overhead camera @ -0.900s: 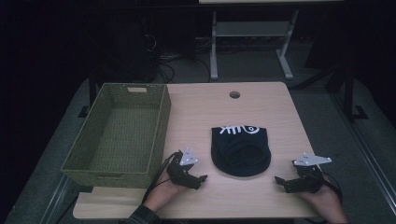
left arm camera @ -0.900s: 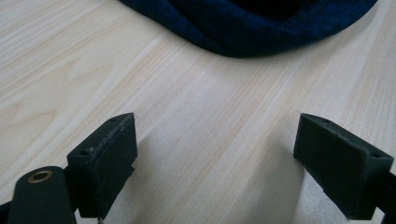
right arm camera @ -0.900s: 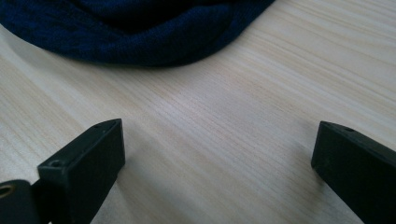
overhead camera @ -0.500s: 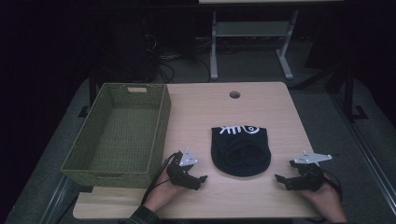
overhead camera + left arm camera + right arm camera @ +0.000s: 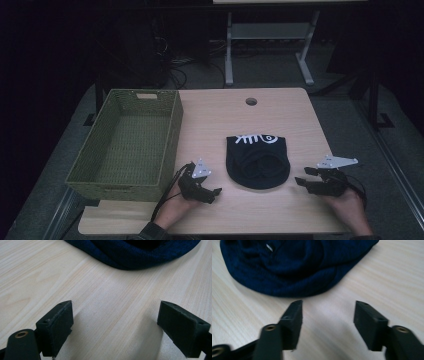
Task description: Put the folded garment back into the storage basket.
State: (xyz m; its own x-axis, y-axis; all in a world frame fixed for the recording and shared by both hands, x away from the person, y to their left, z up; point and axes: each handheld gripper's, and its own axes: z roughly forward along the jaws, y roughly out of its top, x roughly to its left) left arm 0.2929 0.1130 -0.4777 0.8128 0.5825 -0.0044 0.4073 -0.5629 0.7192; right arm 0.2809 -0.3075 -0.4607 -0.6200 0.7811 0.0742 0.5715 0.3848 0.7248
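The hat (image 5: 257, 161), a dark navy knit, lies flat on the table (image 5: 220, 115) near its front edge, midway between the two hands and well right of the green basket (image 5: 172, 117) that stands along the left edge. The left gripper (image 5: 214, 192) rests low at the front edge, just left of the hat, its jaws spread wide with nothing but bare wood between them; in the left gripper view the hat's rim (image 5: 130, 260) sits ahead of the pads, untouched. The right gripper (image 5: 300, 180) sits just right of the hat, also released, its jaws parted over bare wood and pointed at the near rim.

The likely job is getting the hat into the basket, and the risks follow from the soft fabric. A pinch at the thin rim may catch a single layer, so the hat could sag, unfold and drag across the table, or slip out on the way over. If both grippers pull at once in different directions, the knit could stretch rather than lift. The basket wall is tall, so a low carry could snag the hat on its edge or shove the basket off the left side.

On the hat's far side there is a white design, seemingly a fish skeleton; no letters can be read. A small white tag (image 5: 269, 247) shows in the right gripper view, too blurred to read
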